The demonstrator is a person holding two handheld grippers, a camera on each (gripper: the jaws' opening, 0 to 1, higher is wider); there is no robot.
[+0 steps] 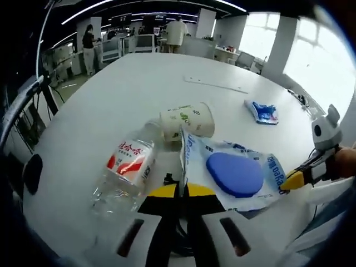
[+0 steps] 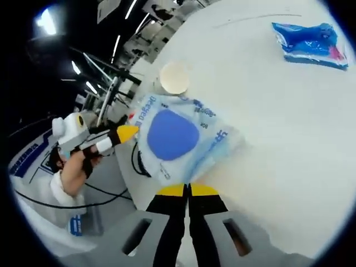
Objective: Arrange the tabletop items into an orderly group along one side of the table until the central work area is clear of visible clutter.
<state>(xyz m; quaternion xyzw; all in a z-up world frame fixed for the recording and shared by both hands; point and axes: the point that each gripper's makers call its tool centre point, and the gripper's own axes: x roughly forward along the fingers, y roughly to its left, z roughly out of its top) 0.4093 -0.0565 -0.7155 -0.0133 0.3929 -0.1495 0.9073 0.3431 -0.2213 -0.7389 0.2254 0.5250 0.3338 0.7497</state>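
A clear plastic bag [image 1: 261,186] holding a blue oval pad [image 1: 235,174] lies on the white table [image 1: 111,94]. My left gripper [image 1: 178,188] is shut on its near edge. My right gripper [image 1: 293,181] comes in from the right, its yellow tip at the bag's far edge. In the right gripper view my right gripper [image 2: 188,190] is shut on the bag [image 2: 222,139], and the left gripper [image 2: 127,132] is at its left corner. A water bottle [image 1: 125,167] with a red and white label lies beside the bag. A paper cup [image 1: 188,120] lies on its side behind it.
A blue packet [image 1: 261,111] rests further back on the right, also seen as the blue packet [image 2: 308,41]. The cup [image 2: 174,77] lies beyond the bag. A thin strip [image 1: 217,85] lies near the far side. People [image 1: 89,44] stand at desks beyond the table.
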